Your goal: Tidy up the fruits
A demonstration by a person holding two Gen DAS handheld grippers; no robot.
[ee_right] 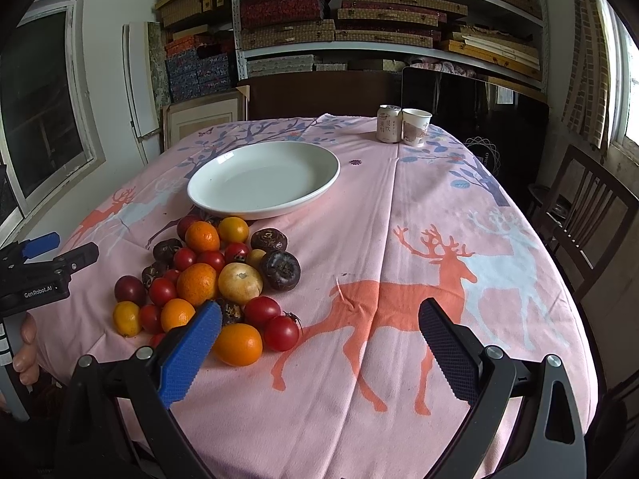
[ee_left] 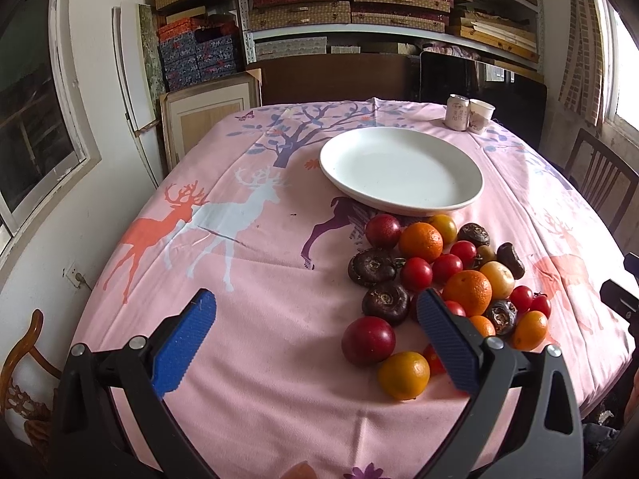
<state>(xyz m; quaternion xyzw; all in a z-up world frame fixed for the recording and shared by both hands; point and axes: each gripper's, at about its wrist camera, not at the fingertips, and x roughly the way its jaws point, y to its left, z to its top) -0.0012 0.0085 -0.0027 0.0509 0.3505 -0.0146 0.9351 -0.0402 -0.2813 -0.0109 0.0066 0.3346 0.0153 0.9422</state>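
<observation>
Hovering wide apart and empty, left gripper (ee_left: 315, 311) hung above counter (ee_left: 259, 279) | right gripper (ee_right: 319, 321) likewise spread, holding nothing | fruit pile (ee_left: 443, 279) lay just beside the white plate (ee_left: 401, 169) | can (ee_right: 388, 123) touching paper cup (ee_right: 415, 127) at far edge

A heap of fruit (ee_right: 215, 275) lies tight against the near rim of a white plate (ee_right: 263, 177). A can (ee_right: 388, 123) and paper cup (ee_right: 415, 127) stand touching, well behind. Bare tablecloth (ee_right: 399, 239) stretches right of the heap.
</observation>
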